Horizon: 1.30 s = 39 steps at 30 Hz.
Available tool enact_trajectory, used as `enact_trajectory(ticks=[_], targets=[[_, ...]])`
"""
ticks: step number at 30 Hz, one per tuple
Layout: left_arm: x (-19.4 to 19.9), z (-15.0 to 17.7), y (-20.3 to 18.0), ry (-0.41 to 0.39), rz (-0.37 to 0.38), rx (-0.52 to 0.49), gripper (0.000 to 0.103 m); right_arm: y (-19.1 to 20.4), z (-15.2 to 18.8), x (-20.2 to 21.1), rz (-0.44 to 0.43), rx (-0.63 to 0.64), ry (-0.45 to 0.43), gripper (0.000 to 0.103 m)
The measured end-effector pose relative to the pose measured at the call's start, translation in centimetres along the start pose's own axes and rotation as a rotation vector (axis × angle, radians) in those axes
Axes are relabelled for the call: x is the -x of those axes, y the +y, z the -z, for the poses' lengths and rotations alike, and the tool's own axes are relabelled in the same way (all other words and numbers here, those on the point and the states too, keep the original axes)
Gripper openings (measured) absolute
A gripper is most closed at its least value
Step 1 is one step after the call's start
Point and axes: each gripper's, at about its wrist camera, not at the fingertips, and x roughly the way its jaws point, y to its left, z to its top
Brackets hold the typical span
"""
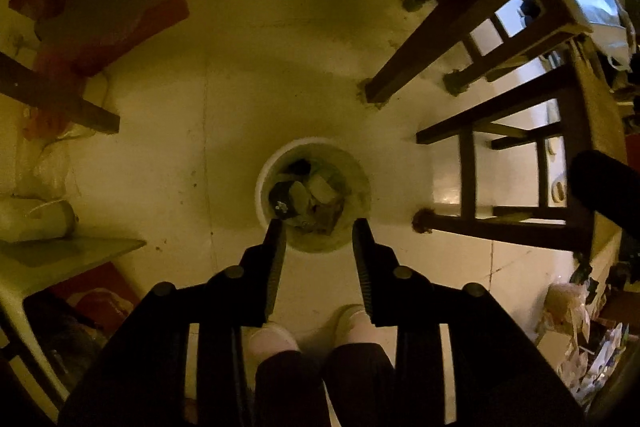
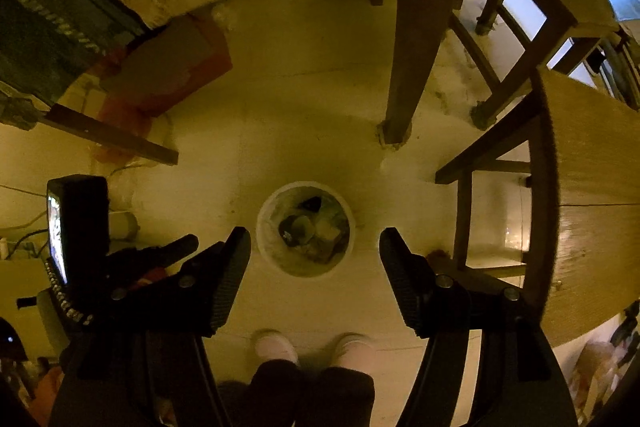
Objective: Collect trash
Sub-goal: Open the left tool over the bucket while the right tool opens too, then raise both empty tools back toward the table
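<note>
Hovering both empty black two-finger grippers, left gripper [image 1: 319, 227] parted narrowly and right gripper [image 2: 315, 235] wider, directly above the round white trash-filled bucket [image 1: 264, 183], likely for dropping collected trash [image 1: 308, 197].

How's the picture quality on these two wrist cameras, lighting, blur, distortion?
Left wrist view: dim yellowish light, dark corners, straight chair legs bowed by the fisheye; the bin reads fairly clearly. Right wrist view: same yellow cast, shoes smeared soft, a small screen glaring bright at left, bin contents murky.
</note>
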Motion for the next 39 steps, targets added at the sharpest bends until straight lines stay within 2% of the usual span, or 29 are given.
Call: enact_trajectory(ticks=[5, 13, 22, 29, 32, 39], targets=[[5.0, 0.0, -0.3, -0.038, -0.013, -0.027, 0.033, 1.2, -0.7, 4.0, -0.003, 0.021, -0.035, 0.063], [18.3, -0.3, -1.3, -0.169, -0.003, -0.039, 0.033, 4.1, -2.1, 13.9, -0.007, 0.053, -0.136, 0.063], [35.7, 0.0, -1.7, -0.409, 0.036, -0.055, 0.034, 8.6, -2.0, 28.7, -0.018, 0.076, -0.337, 0.063], [48.1, 1.7, -1.6, -0.629, 0.057, -0.107, 0.035, 12.9, -1.3, 38.0, 0.009, 0.118, -0.490, 0.063], [52.5, 2.7, -1.4, -0.716, 0.073, -0.120, 0.035, 14.5, -0.8, 41.6, 0.028, 0.127, -0.570, 0.063], [59.0, 4.4, 0.2, -0.837, 0.100, -0.131, 0.035, 17.0, 0.6, 47.6, 0.052, 0.138, -0.740, 0.063]])
